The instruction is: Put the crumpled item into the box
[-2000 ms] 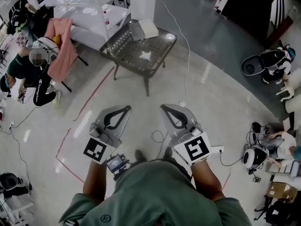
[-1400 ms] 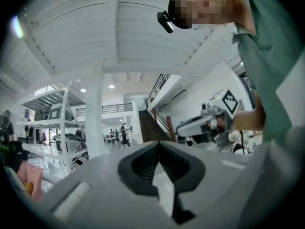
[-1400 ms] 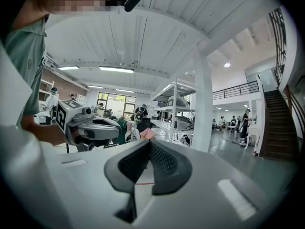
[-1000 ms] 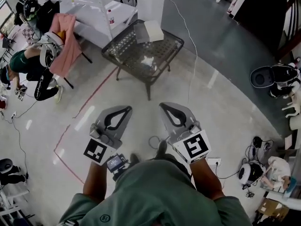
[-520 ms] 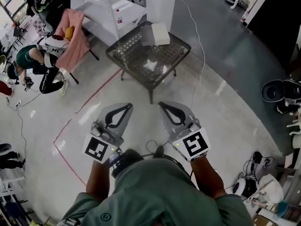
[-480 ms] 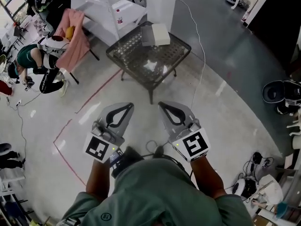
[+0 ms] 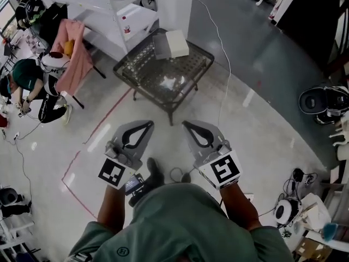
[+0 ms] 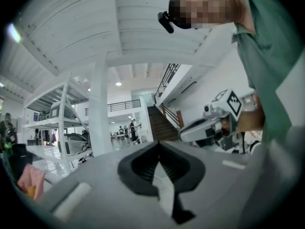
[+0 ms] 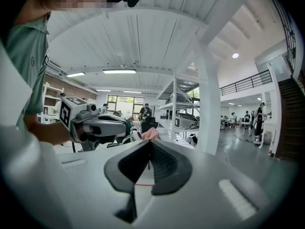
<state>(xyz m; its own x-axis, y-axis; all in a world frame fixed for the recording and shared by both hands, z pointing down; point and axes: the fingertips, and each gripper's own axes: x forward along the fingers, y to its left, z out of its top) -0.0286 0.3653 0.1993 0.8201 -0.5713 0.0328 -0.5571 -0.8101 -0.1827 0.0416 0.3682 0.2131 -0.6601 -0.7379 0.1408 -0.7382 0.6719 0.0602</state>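
- Glossy grey floor [image 7: 256,141] fills the head view, and a dark mesh table [image 7: 143,70] stands well ahead of both grippers.
- The crumpled item [image 7: 173,82] is a small pale scrap on the tabletop, too small to identify.
- The white box [image 7: 170,42] sits near it at the far edge; whether it is open cannot be told.
- Left gripper [image 7: 146,124]: tips together, nothing between.
- Right gripper [image 7: 186,124]: tips together, likewise empty.
- A green shirt [image 7: 180,222] hides the floor underfoot.

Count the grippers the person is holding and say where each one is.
2. The left gripper is at the lower centre-left of the head view. The right gripper is beside it to the right. Both are over the floor, pointing toward the dark table. None appears hidden.
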